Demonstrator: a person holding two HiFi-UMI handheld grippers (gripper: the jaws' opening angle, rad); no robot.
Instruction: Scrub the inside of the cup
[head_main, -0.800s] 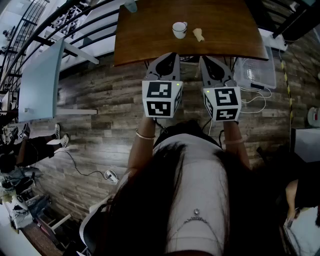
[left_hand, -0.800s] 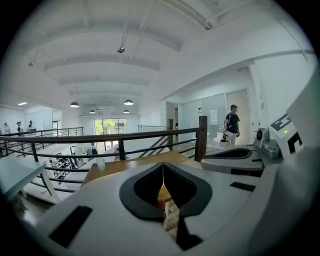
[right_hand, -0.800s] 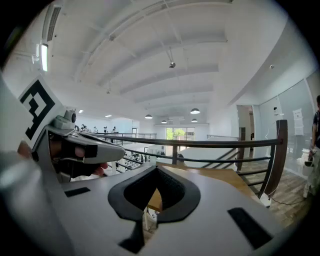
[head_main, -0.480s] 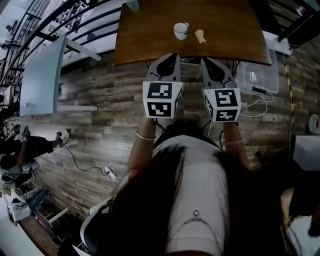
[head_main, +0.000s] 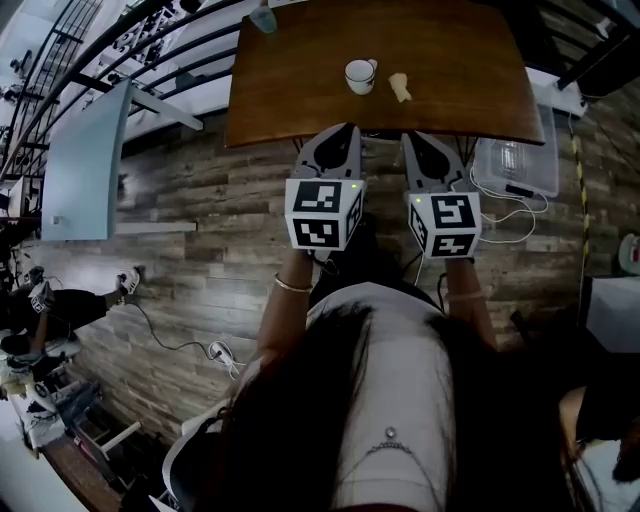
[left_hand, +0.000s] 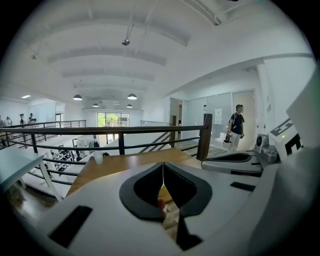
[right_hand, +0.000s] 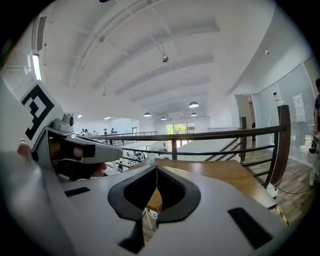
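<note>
White ceramic cup (head_main: 358, 75) stood on the brown wooden surface (head_main: 290, 85) beyond the empty left gripper (head_main: 346, 130) and right gripper (head_main: 409, 139), whose fingers were together; probably light, rigid, slick and breakable, it suited a rim grip.

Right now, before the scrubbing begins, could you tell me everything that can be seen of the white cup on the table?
The cup is small and white, ceramic by its look, with a round open mouth and a small handle on its right side in the head view. It stands upright on the brown wooden table, around the middle of the top. A pale object lies just to its right, apart from it. Only the table touches the cup. Whether anything is inside is too small to tell.
</note>
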